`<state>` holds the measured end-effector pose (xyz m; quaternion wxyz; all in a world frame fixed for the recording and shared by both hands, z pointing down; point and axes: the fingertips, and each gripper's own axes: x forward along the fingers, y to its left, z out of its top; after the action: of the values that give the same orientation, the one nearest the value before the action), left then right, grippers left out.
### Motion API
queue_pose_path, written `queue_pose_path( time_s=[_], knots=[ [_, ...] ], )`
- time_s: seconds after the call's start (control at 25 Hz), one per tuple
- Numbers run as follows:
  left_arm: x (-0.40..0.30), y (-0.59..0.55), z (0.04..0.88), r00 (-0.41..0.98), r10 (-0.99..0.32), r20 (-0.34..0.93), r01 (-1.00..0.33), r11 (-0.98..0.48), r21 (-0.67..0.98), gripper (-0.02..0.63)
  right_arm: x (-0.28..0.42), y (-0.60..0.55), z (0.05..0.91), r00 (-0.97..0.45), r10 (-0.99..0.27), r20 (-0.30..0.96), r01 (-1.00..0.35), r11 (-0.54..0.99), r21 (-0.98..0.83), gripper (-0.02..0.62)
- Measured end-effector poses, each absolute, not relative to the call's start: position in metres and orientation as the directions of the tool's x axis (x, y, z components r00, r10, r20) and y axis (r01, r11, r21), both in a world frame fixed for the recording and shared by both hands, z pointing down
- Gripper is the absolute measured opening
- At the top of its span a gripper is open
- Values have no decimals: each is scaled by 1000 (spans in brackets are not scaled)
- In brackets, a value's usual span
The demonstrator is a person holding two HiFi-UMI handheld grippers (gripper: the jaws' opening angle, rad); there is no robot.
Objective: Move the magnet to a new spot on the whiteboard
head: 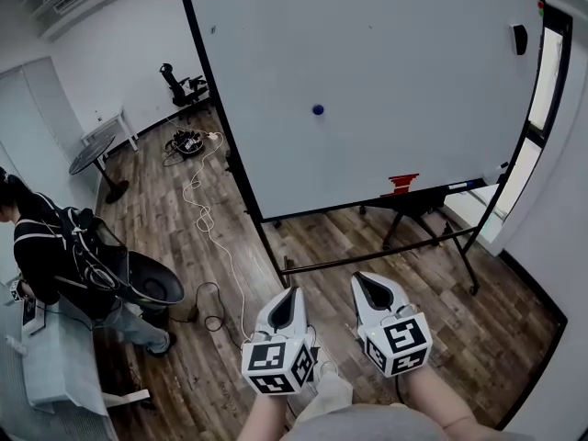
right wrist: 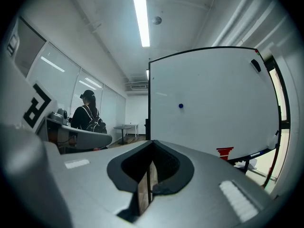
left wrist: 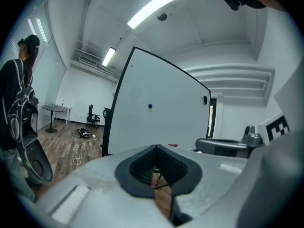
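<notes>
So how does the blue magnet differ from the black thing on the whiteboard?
The magnet is blue, small and round; the black thing is dark, larger and oblong. The magnet sits near the middle of the whiteboard; the black thing is by its top right corner. Both sit on the board's face, untouched.

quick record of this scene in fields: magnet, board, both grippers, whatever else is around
magnet: blue, stuck near the middle of the board
whiteboard: on a stand on the wood floor
left gripper: jaws together, empty, held low, short of the board
right gripper: jaws together, empty, beside the left one
red item: at the board's bottom edge
person: at the far left, away from the board
</notes>
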<state>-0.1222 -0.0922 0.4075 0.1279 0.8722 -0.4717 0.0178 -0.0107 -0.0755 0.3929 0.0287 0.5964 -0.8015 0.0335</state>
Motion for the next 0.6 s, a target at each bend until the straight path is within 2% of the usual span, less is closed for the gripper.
queue_pose_path(
  time_s=[0.6],
  knots=[
    [-132, -214, 400, 564, -812, 149, -821, -532, 208, 3, -26, -201, 378, -295, -951, 94, -954, 298, 31, -3]
  ],
)
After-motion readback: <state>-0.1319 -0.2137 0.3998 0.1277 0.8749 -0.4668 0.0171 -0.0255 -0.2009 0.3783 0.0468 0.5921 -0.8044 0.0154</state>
